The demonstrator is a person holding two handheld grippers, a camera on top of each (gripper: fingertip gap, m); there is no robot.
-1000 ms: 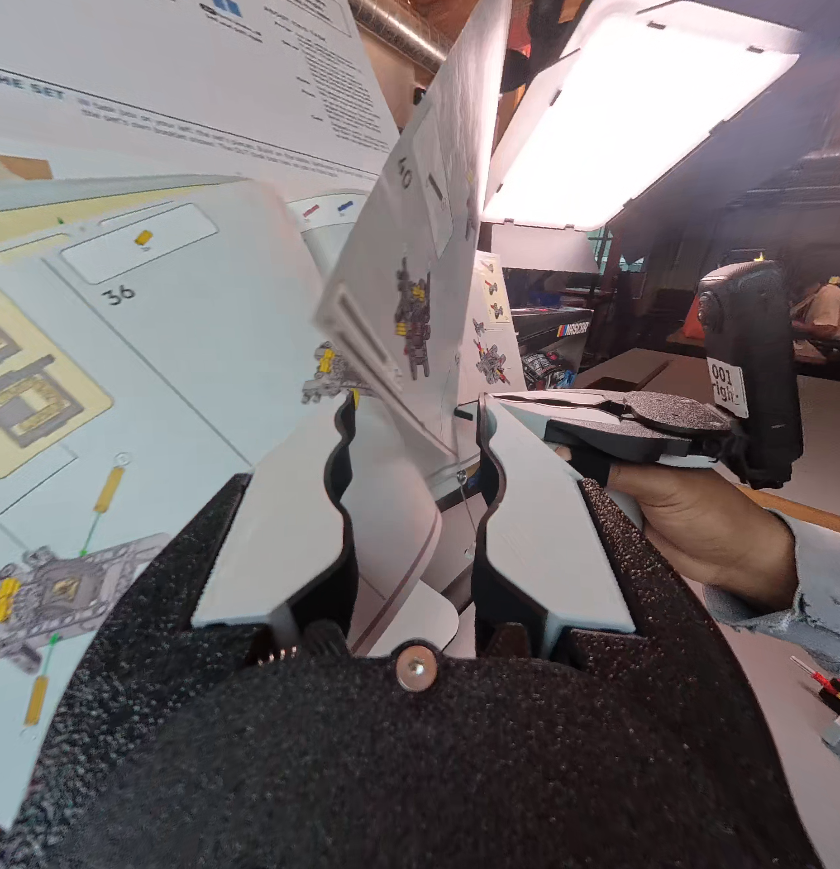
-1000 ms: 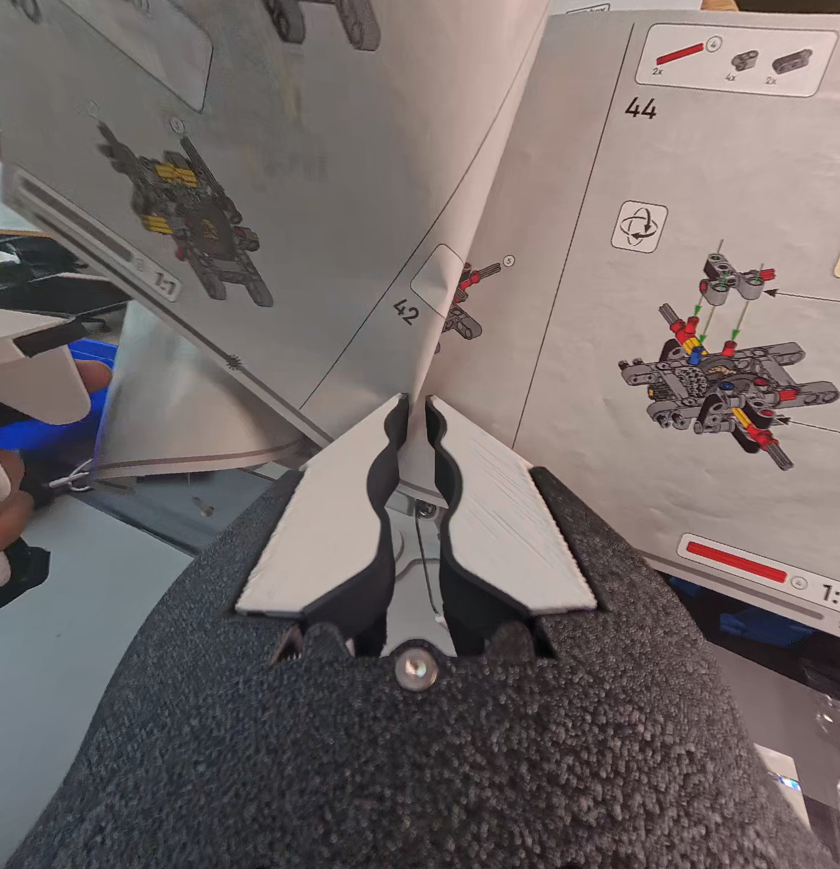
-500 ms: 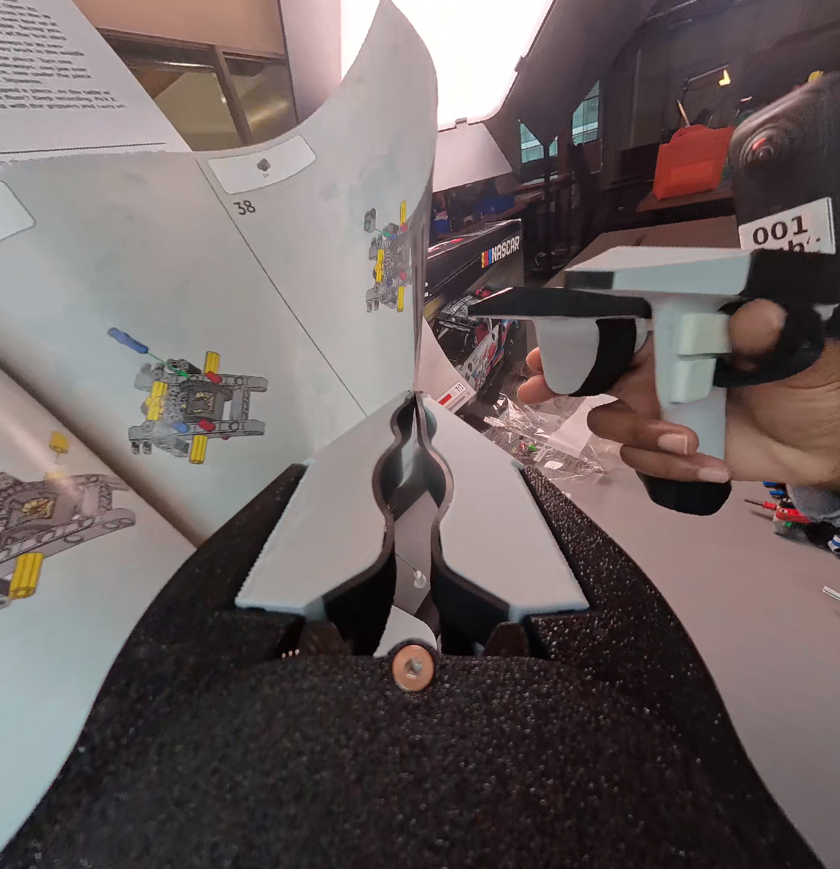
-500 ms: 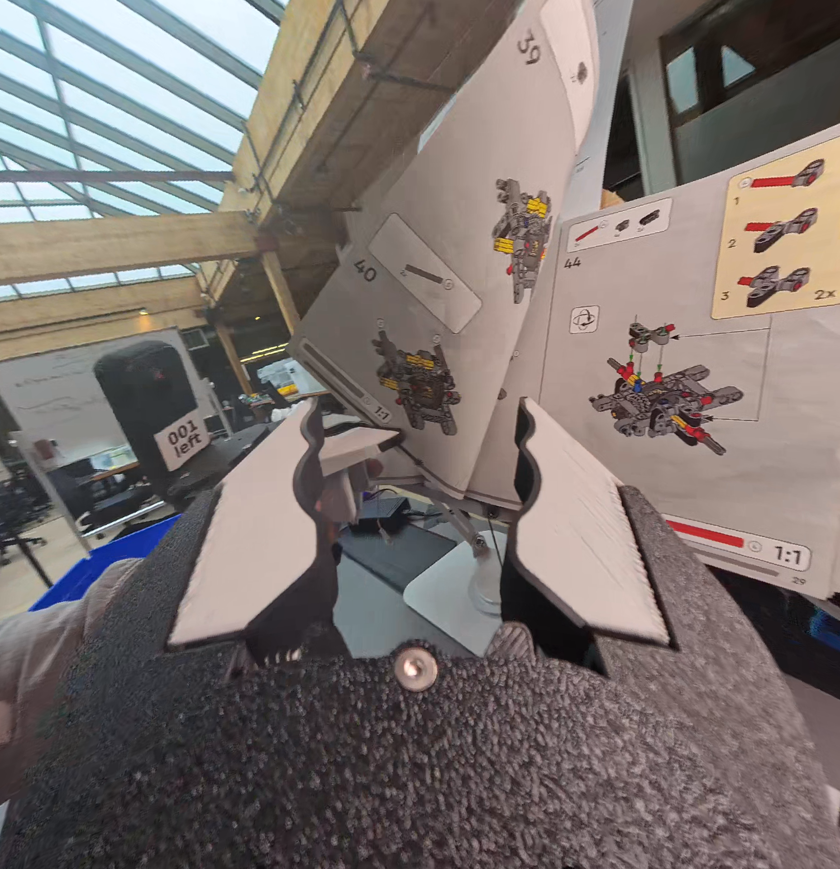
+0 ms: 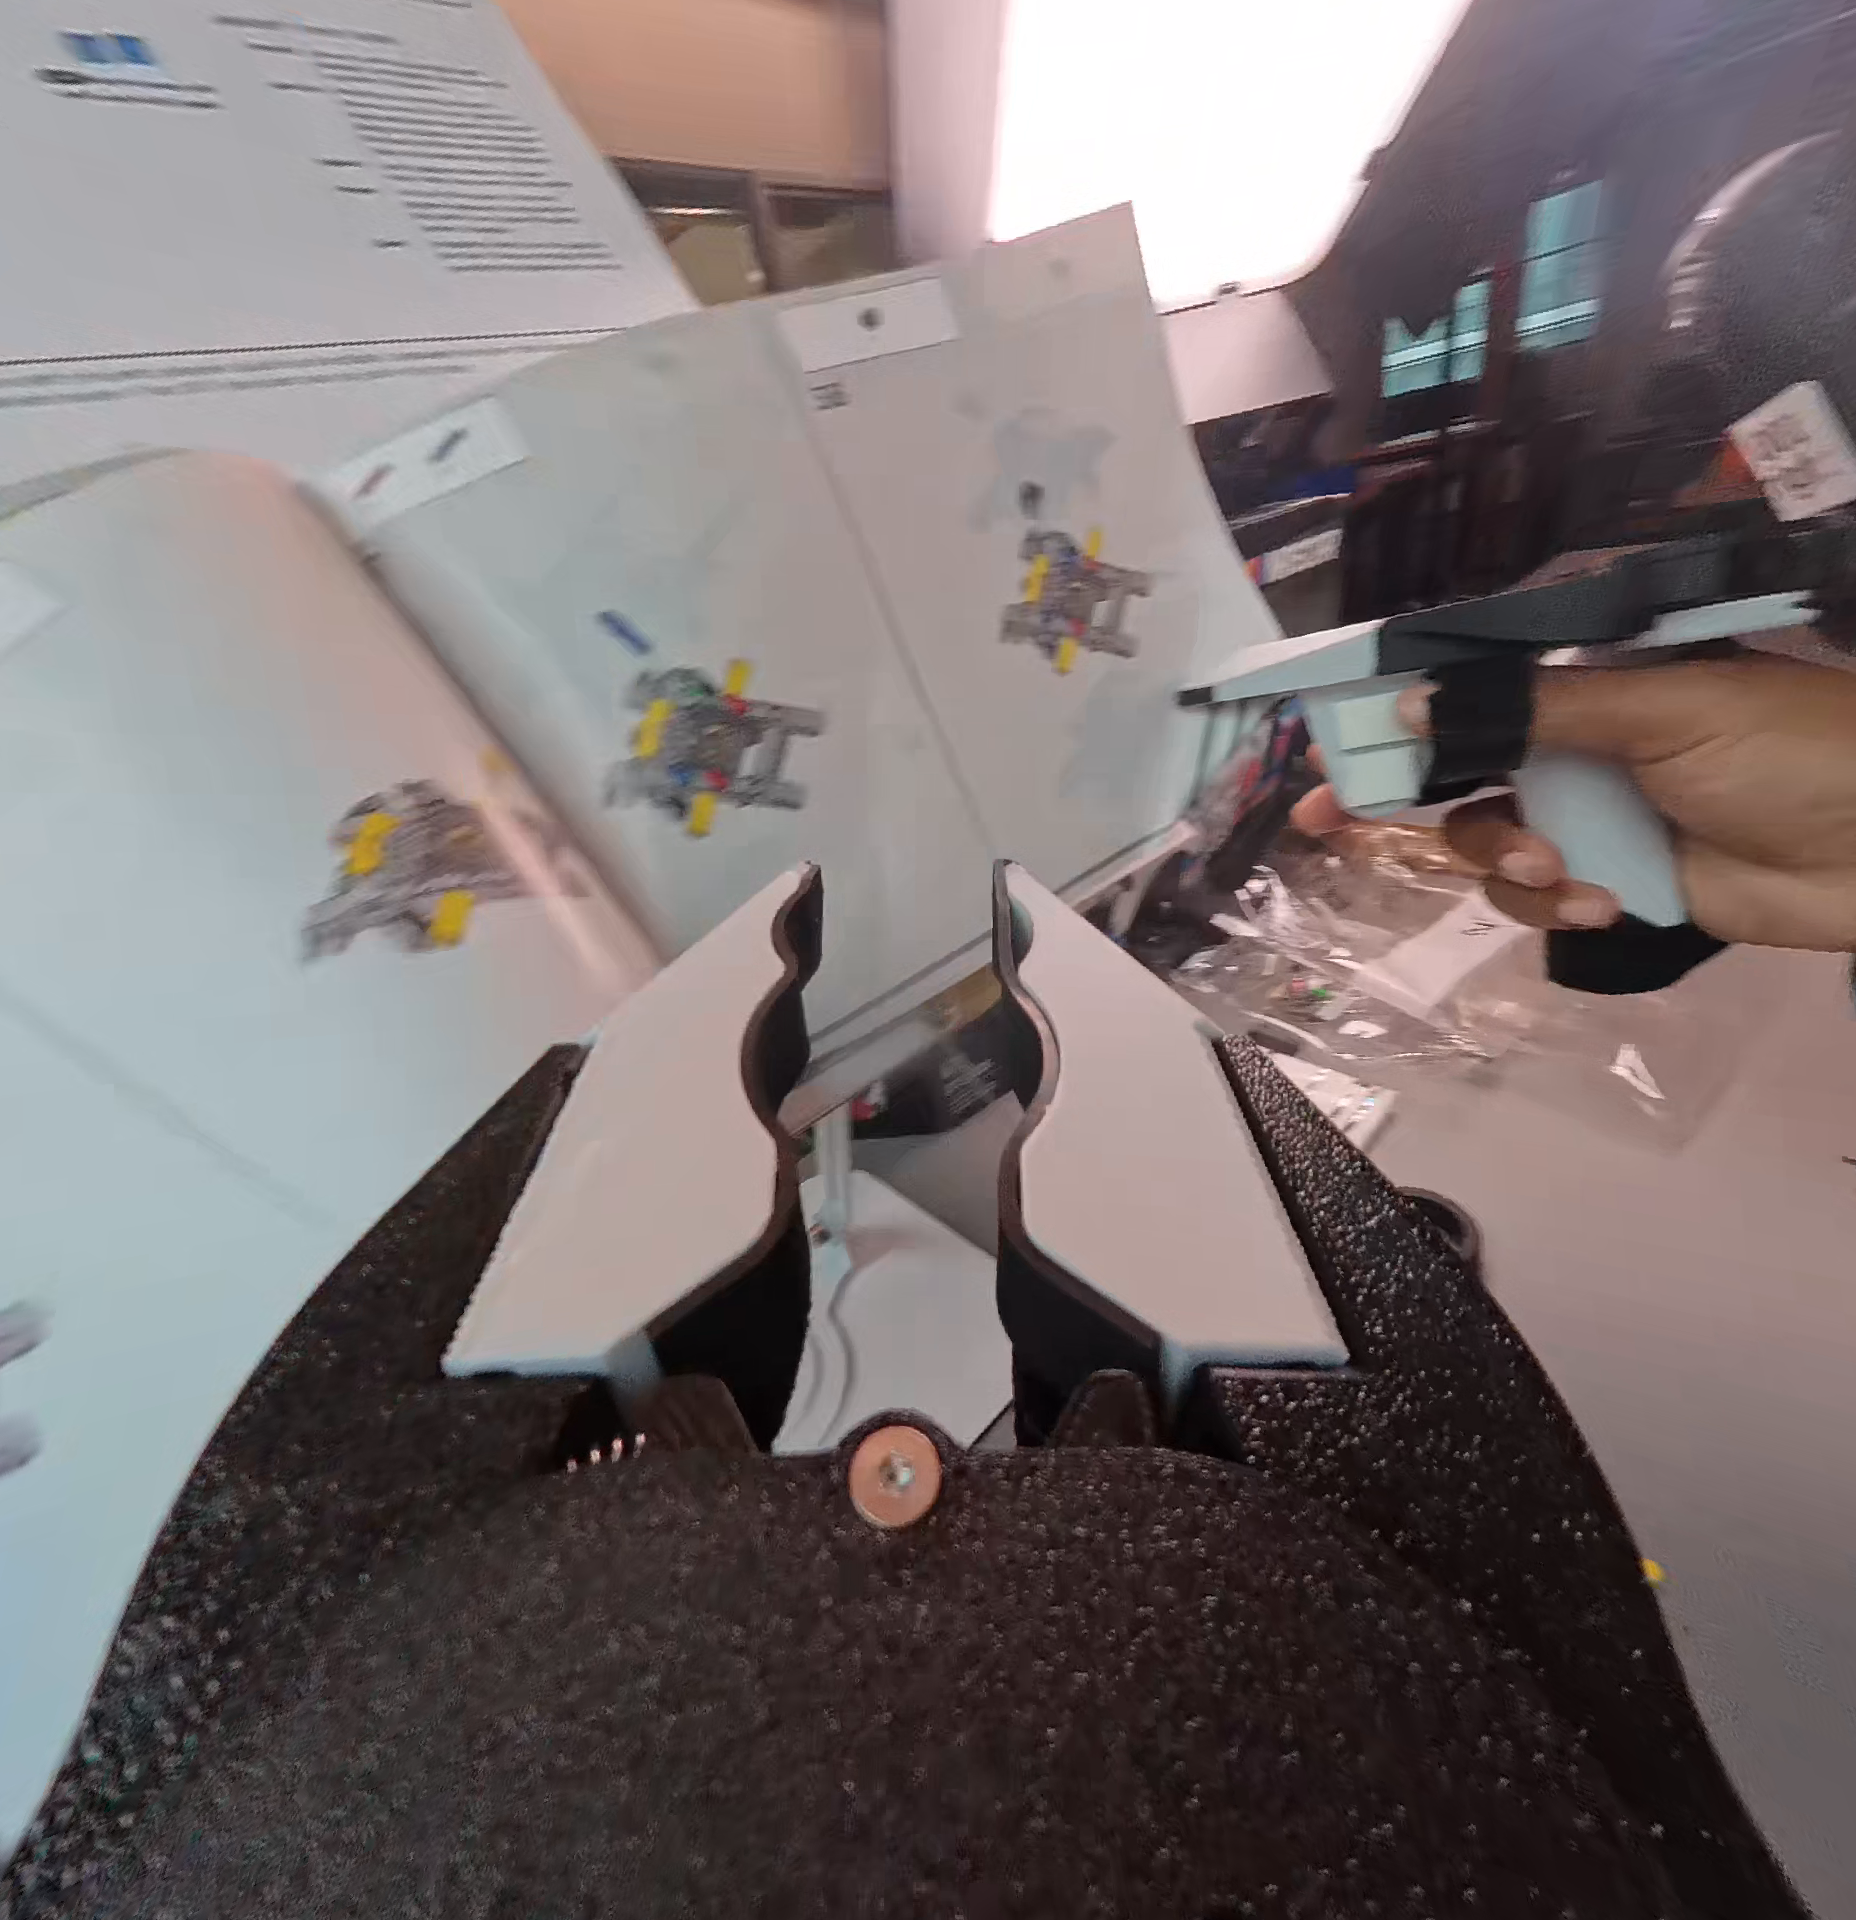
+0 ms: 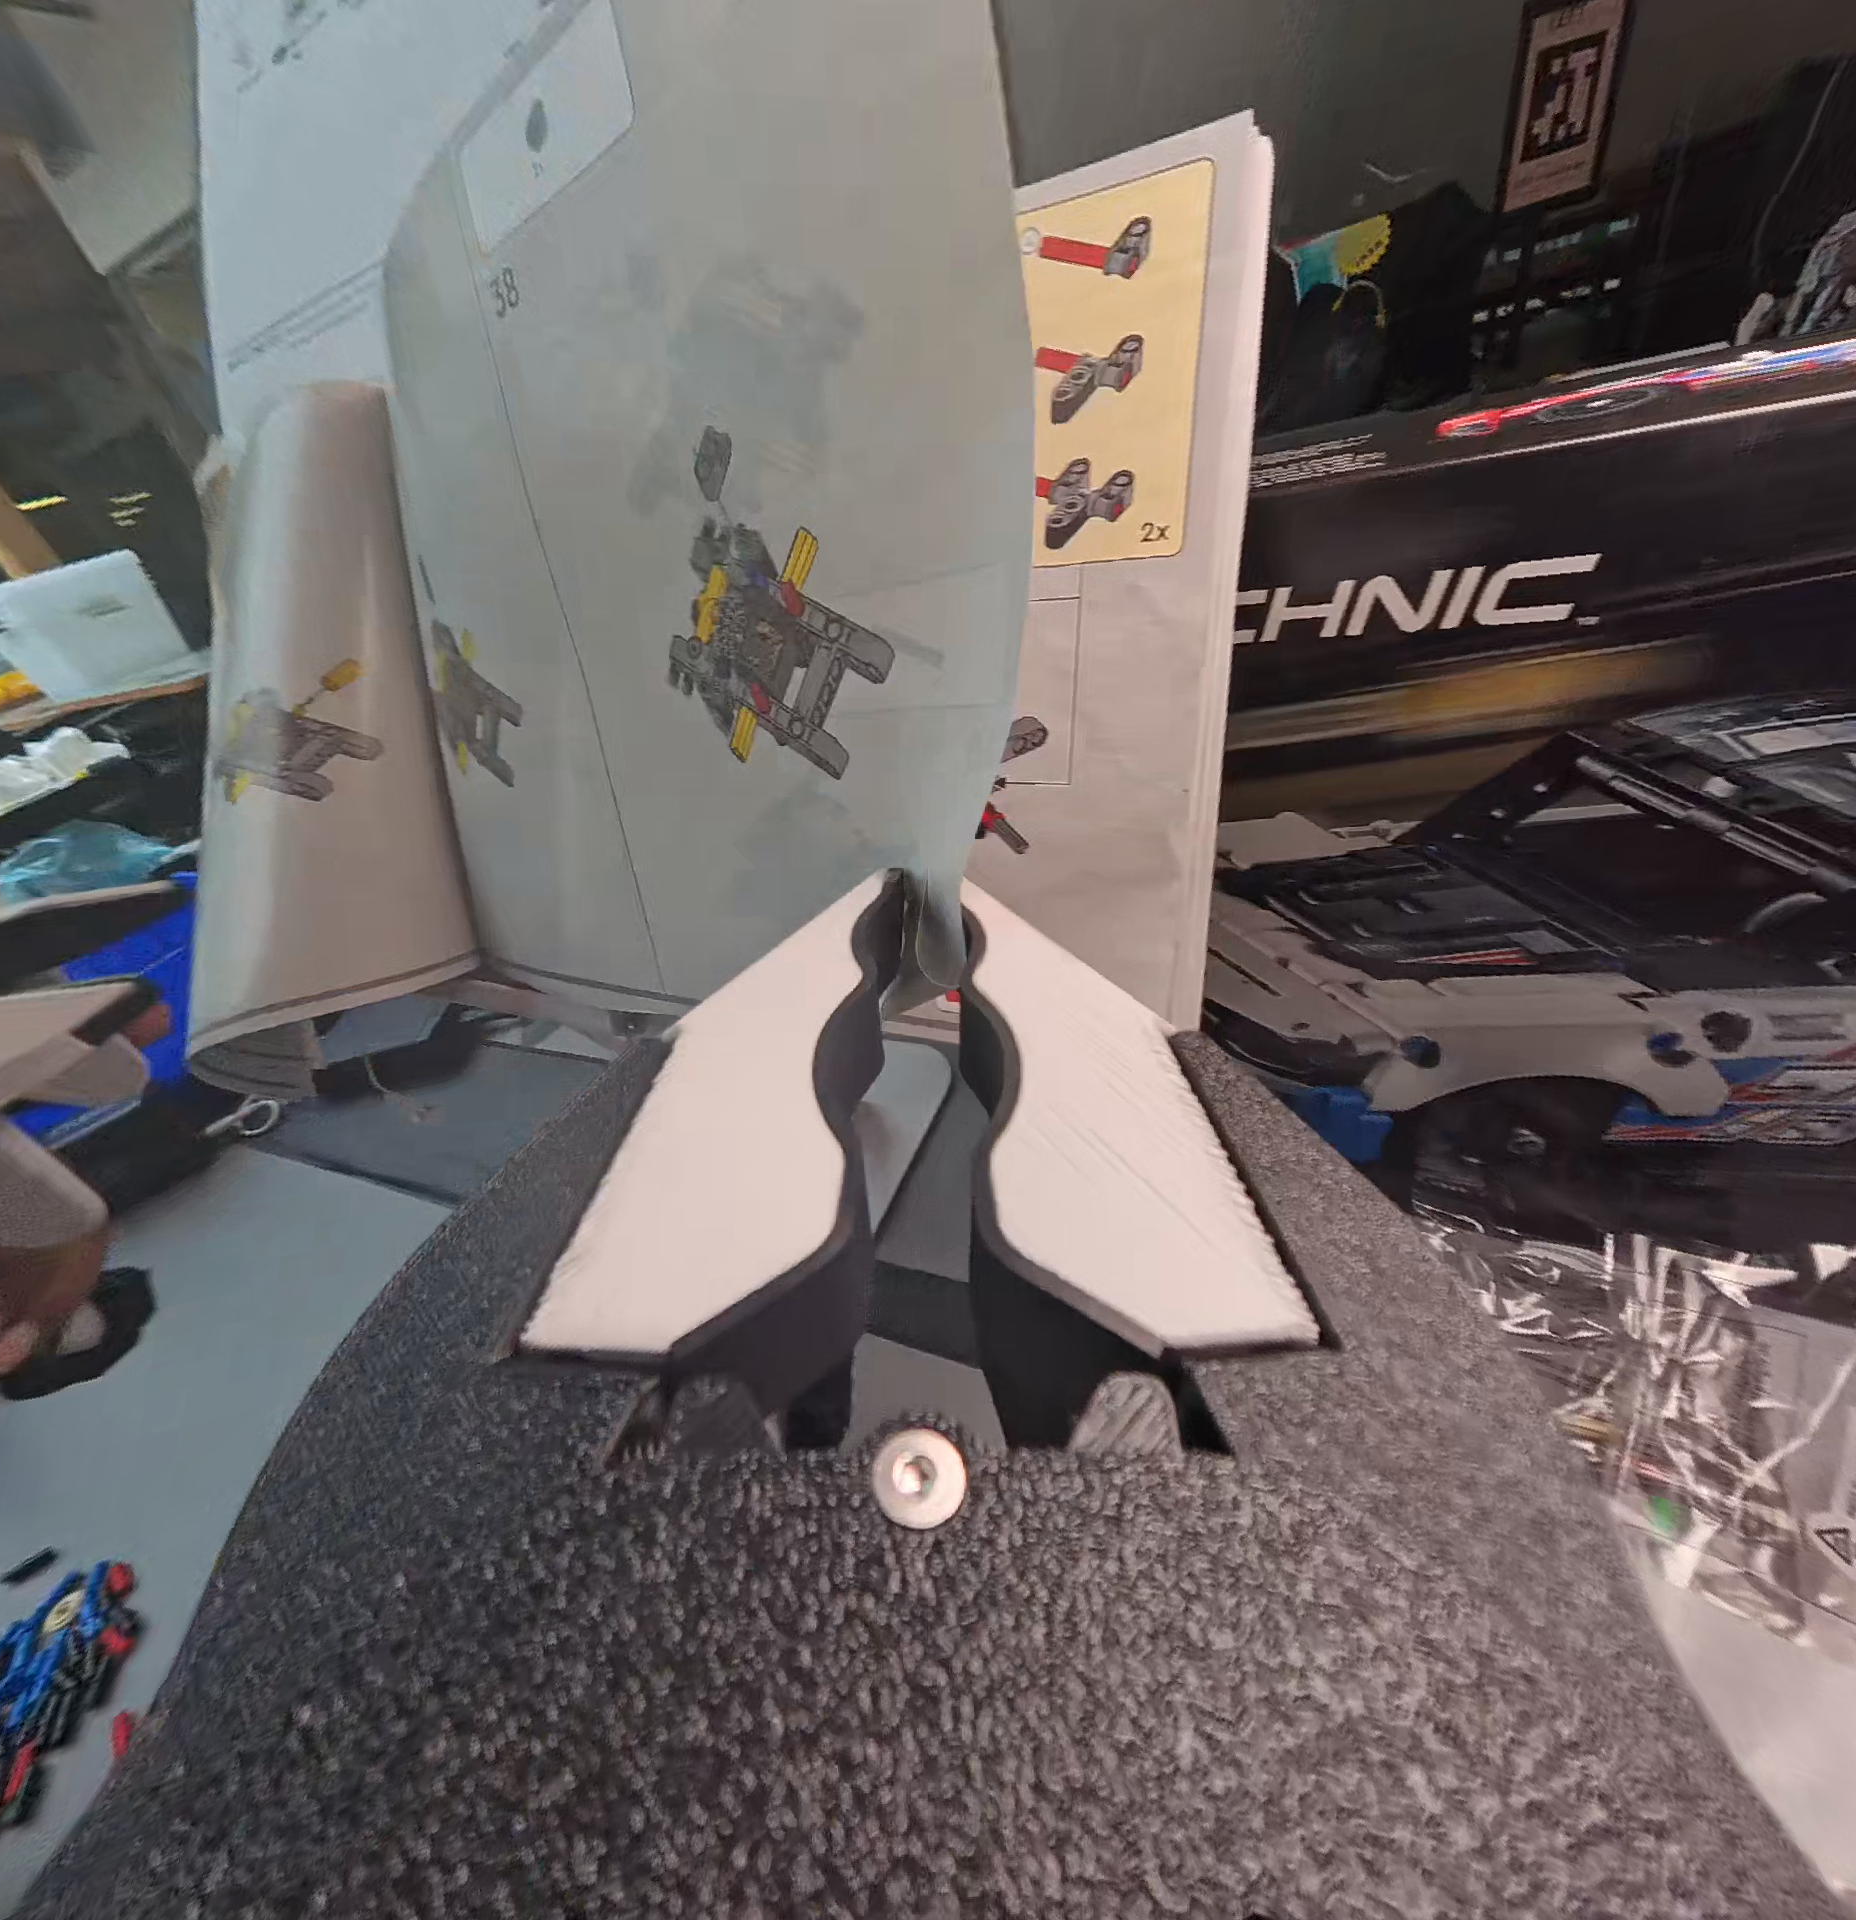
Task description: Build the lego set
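Note:
The instruction booklet (image 5: 612, 582) stands open on a white stand (image 5: 882, 1309), showing build steps of a grey frame with yellow pins. My left gripper (image 5: 908, 883) is open and empty, just in front of the lower edge of a page. My right gripper (image 6: 924, 899) is shut on the lower corner of a turned page (image 6: 716, 436), which stands upright and curled. In the left wrist view the right gripper (image 5: 1199, 691) reaches the page's right edge, held by a hand (image 5: 1755, 790). The left gripper's finger (image 6: 62, 1029) shows at the left edge of the right wrist view.
The black lego set box (image 6: 1547, 665) stands behind and right of the booklet. Clear plastic bags (image 6: 1682, 1455) lie at the right, and also show in the left wrist view (image 5: 1350, 977). A small blue and red lego assembly (image 6: 51, 1662) lies on the grey table (image 6: 228, 1351). The tips of one gripper are about 20 centimeters away from the tips of the other.
My left gripper has let go of the page and opened. My right gripper has closed on that page's lower corner and now holds it up.

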